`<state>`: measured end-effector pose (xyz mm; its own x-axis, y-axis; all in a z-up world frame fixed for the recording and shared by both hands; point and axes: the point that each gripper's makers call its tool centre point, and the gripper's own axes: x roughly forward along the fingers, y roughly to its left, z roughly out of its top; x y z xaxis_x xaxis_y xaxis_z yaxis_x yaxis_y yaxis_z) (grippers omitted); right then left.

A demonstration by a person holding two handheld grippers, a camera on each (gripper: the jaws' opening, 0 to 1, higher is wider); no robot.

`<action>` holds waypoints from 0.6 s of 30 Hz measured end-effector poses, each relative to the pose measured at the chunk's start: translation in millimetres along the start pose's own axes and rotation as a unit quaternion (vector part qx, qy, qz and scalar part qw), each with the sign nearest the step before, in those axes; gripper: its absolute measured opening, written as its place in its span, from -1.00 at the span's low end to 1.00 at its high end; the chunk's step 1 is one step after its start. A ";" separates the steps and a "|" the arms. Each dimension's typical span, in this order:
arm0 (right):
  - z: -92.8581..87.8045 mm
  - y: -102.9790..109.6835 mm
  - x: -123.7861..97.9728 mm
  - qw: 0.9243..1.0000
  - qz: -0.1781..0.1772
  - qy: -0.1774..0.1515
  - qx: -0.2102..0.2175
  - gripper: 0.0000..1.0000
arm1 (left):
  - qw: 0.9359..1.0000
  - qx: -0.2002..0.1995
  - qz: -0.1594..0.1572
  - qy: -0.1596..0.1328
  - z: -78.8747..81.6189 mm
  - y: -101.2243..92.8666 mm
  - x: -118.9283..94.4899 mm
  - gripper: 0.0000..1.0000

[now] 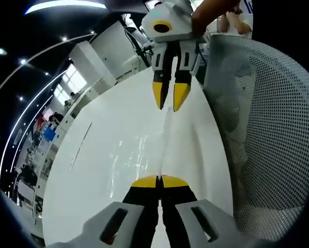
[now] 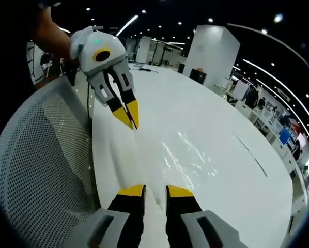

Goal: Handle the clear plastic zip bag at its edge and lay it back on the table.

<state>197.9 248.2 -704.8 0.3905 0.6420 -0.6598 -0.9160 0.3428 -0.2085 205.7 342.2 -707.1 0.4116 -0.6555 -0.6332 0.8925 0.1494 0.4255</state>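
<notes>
Big white table [image 1: 92, 170] under everything, mesh chair [image 1: 268, 129] at 3 o'clock. The clear zip bag [image 1: 144, 155] is stretched over it (barely visible), my left gripper [image 1: 159, 181] pinching one edge, my right gripper [image 2: 155, 191] spread slightly.

Wide bare stretch of white table [image 1: 92, 155] lying open on one side of the clear zip bag [image 1: 139, 155], free for passing. Hemmed in on the other side by a mesh chair back [image 1: 263, 129] standing just beside the table edge. Between the left gripper [image 1: 159, 181] and right gripper [image 1: 168, 101], only the bag's stretched edge.
</notes>
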 end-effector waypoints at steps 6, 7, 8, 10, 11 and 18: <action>21.8 -1.5 12.5 1.000 -0.003 -0.016 -0.006 -0.83 | 1.000 0.005 0.000 0.000 1.9 -1.7 -1.0 -1.00; 22.8 -1.0 15.1 1.000 -0.001 -0.015 -0.008 -0.84 | 1.000 0.005 0.000 0.000 2.3 -1.8 -1.2 -1.00; 23.6 0.6 18.1 1.000 0.003 -0.014 -0.011 -0.84 | 1.000 0.006 0.000 -0.001 3.0 -2.0 -1.3 -1.00; 24.8 6.6 24.9 1.000 0.014 -0.010 -0.018 -0.85 | 1.000 0.007 -0.001 -0.003 4.0 -2.7 -1.4 -1.00; 25.4 7.5 26.2 1.000 0.015 -0.010 -0.018 -0.85 | 1.000 0.009 -0.001 -0.004 4.8 -3.1 -1.6 -1.00; 22.8 13.5 32.3 0.999 0.027 -0.002 -0.016 -0.99 | 1.000 0.011 0.000 -0.014 9.3 -3.5 -3.1 -1.00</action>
<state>200.2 289.2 -712.5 0.3403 0.6613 -0.6685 -0.9383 0.2850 -0.1958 199.6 336.9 -700.7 0.4056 -0.6757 -0.6156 0.8885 0.1334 0.4391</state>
